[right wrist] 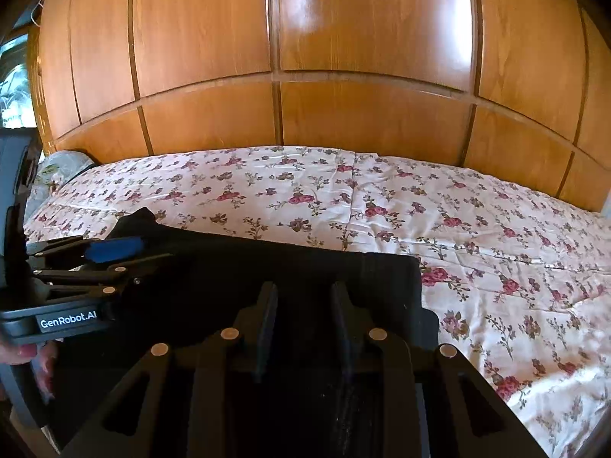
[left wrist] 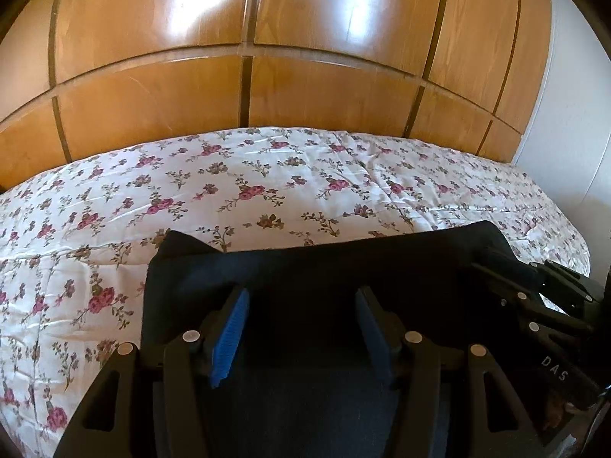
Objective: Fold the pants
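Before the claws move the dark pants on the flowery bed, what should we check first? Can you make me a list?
1. Pants lying on the bedspread: ok.
2. Left claw open above the pants: ok.
3. Right claw gripping cloth: cannot tell; its fingers stand apart, but everything between them is dark.
4. Far edge of the pants flat: not ok, the far left corner pokes up.
5. Both claws over the pants, one near each end: ok.

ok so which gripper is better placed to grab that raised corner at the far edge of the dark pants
Left, probably. The left gripper is open over the pants, with the raised corner just ahead on its left side. The right gripper, also open, is at the opposite end.
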A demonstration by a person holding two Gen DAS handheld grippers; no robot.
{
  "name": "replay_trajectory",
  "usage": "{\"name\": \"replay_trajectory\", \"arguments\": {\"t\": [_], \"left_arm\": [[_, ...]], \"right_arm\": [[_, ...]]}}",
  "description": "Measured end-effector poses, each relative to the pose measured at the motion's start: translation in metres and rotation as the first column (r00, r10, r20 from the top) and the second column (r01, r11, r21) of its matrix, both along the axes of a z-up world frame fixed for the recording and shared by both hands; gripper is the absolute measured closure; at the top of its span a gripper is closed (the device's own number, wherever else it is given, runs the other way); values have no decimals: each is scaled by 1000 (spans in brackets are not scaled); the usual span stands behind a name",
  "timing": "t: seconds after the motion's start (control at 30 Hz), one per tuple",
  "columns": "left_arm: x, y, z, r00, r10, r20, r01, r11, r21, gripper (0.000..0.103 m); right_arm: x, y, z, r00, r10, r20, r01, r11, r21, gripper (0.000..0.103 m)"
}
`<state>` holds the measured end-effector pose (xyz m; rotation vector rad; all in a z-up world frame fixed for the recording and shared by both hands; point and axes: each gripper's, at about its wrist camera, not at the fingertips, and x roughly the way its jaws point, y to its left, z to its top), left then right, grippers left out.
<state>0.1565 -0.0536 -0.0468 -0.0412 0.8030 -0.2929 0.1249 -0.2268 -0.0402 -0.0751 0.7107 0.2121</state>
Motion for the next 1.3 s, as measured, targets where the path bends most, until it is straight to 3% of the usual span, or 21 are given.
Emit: {"name": "replay_trajectory", "arguments": {"t": [0.27, 0.4, 0.67, 0.93, 1.13, 1.3], "left_arm": [[-33, 12, 3, 999, 36, 23, -36, 999, -7, 44], [-49, 22, 3, 998, 61, 19, -60, 997, -40, 44], [-77, 32, 1, 994, 95, 46, -93, 994, -53, 43], [-93, 45, 4, 993, 118, 25, -115, 989, -90, 43], [-107, 55, 5, 989, 145, 31, -142, 986, -88, 33], [-112, 71, -3, 984, 179, -19, -180, 972, -151, 27]], "right_arm": [[-39, 0, 6, 1000, -27, 0, 27, 1000, -16, 72], [-55, -4, 9, 999, -36, -12, 37, 998, 52, 65], [-83, -15, 10, 998, -57, 0, 57, 991, 118, 64], [-97, -19, 9, 999, -53, 10, 52, 996, 67, 64], [-100, -18, 8, 998, -57, 14, 57, 998, 22, 62], [-101, -15, 7, 998, -53, 18, 53, 999, -9, 61]]}}
